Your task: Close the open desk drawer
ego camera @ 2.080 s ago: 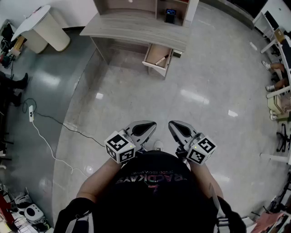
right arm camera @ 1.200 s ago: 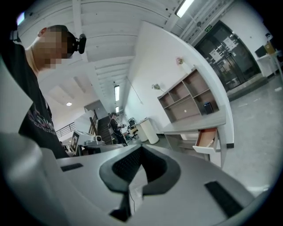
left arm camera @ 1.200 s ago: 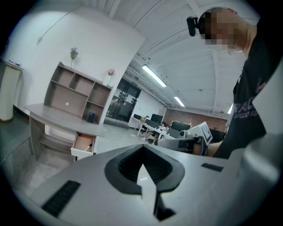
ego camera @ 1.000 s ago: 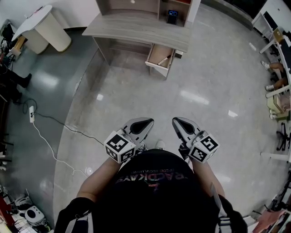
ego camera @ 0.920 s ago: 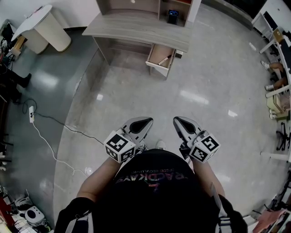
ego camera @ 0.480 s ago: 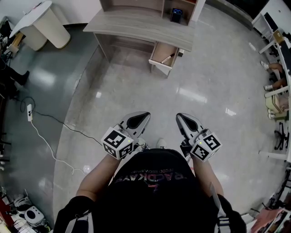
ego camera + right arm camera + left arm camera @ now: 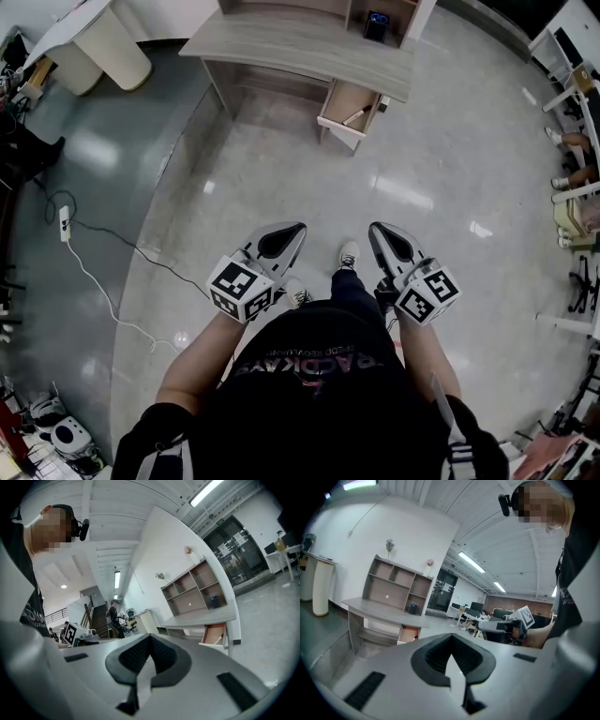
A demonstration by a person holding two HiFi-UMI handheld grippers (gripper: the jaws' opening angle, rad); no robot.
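A grey wooden desk (image 7: 300, 45) stands at the far end of the shiny floor, and its drawer (image 7: 353, 111) is pulled out at the right side with a small light object inside. The drawer (image 7: 408, 633) also shows in the left gripper view, and the drawer (image 7: 214, 635) in the right gripper view, both far ahead. My left gripper (image 7: 298, 228) and right gripper (image 7: 375, 228) are held in front of the person's body, well short of the desk. Both are shut with nothing between the jaws.
A shelf unit (image 7: 380, 19) sits on the desk with a small dark device in it. A white round table (image 7: 94, 33) stands at far left. A cable and power strip (image 7: 64, 223) lie on the floor at left. Office desks and chairs (image 7: 577, 94) line the right edge.
The person has walked forward: the desk and drawer sit a little closer and the right foot has stepped ahead. Both grippers stay shut and have shifted slightly with the body.
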